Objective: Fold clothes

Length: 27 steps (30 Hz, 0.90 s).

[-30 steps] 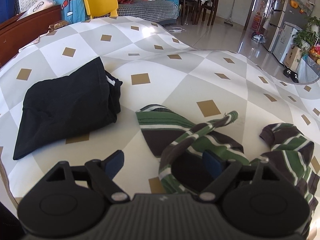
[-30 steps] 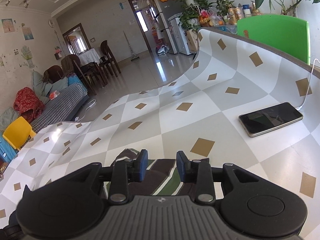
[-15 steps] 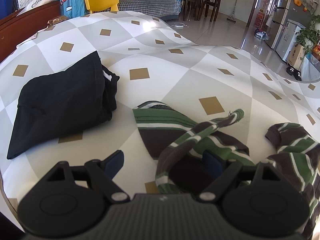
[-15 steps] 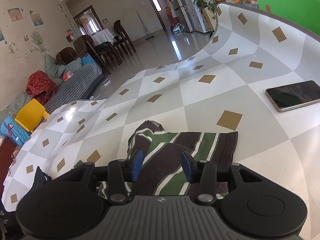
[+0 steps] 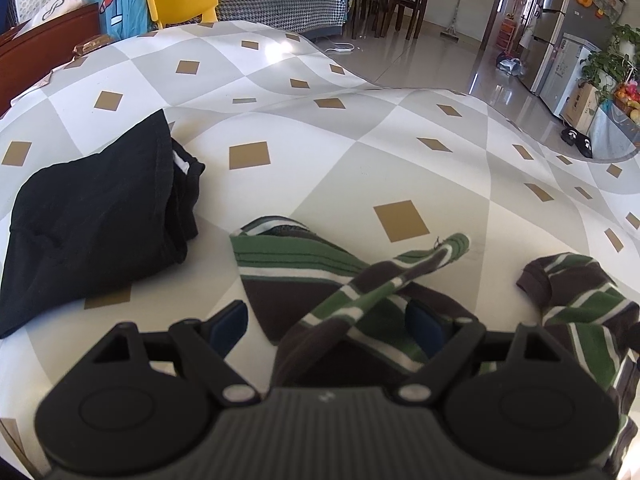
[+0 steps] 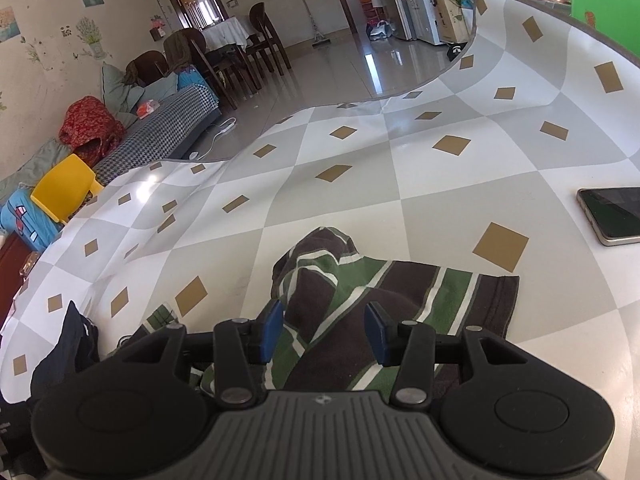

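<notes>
Right gripper [image 6: 325, 330] now wider apart over striped shirt [image 6: 384, 304]; left gripper [image 5: 326, 326] unchanged, spread.

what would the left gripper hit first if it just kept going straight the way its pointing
Probably the striped shirt: the open left gripper points straight over its twisted sleeve, which lies between the fingers. Beyond that only bare tablecloth shows; height above the cloth is unclear.

1. Bright daylight fills both views; the glossy floor [image 5: 452, 60] mirrors it toward one o'clock.
2. A white glare spot sits on the tablecloth [image 5: 280, 46] near twelve o'clock.
3. Shadows are soft and short.
4. Fisheye bending curves the table edges; the corners go black.
5. Focus is sharp.
</notes>
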### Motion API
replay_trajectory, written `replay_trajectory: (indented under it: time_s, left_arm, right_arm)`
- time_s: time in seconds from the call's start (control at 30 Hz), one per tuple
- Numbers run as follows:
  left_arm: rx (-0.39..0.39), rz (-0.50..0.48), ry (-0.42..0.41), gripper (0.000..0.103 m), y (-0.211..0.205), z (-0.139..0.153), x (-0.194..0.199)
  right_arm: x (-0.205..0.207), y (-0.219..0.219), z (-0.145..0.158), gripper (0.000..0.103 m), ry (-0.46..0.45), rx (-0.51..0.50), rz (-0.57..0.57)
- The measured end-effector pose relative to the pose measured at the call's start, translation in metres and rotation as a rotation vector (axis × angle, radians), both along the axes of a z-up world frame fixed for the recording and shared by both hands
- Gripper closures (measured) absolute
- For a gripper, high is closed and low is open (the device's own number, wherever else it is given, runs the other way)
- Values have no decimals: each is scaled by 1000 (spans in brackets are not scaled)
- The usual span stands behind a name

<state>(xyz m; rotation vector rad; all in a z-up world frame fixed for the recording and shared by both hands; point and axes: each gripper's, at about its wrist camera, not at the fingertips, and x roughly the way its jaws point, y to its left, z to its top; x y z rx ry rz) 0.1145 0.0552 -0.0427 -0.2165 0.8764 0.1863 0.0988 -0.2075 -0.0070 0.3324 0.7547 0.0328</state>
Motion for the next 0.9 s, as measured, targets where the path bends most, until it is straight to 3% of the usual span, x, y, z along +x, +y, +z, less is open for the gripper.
replay_trajectory:
  time_s: [0.37, 0.5, 0.57, 0.63, 0.73, 0.9]
  left_arm:
    - [7, -6, 29, 20, -4, -11, 14]
    - [7, -7, 39, 26, -6, -17, 18]
    - [5, -5, 40, 33, -6, -18, 19]
    - [-5, -6, 36, 48, -7, -19, 19]
    - [-12, 2, 25, 60, -6, -17, 18]
    - [-4, 36, -6, 65, -2, -11, 15]
  right_arm:
    - [50, 12, -7, 58, 73, -148, 161]
    - [60, 11, -24, 59, 127, -136, 164]
    - [63, 8, -30, 66, 144, -106, 158]
    - [66, 5, -34, 82, 157, -81, 153]
    - [65, 3, -29, 93, 132, -64, 156]
    - [58, 1, -9, 95, 36, -37, 174]
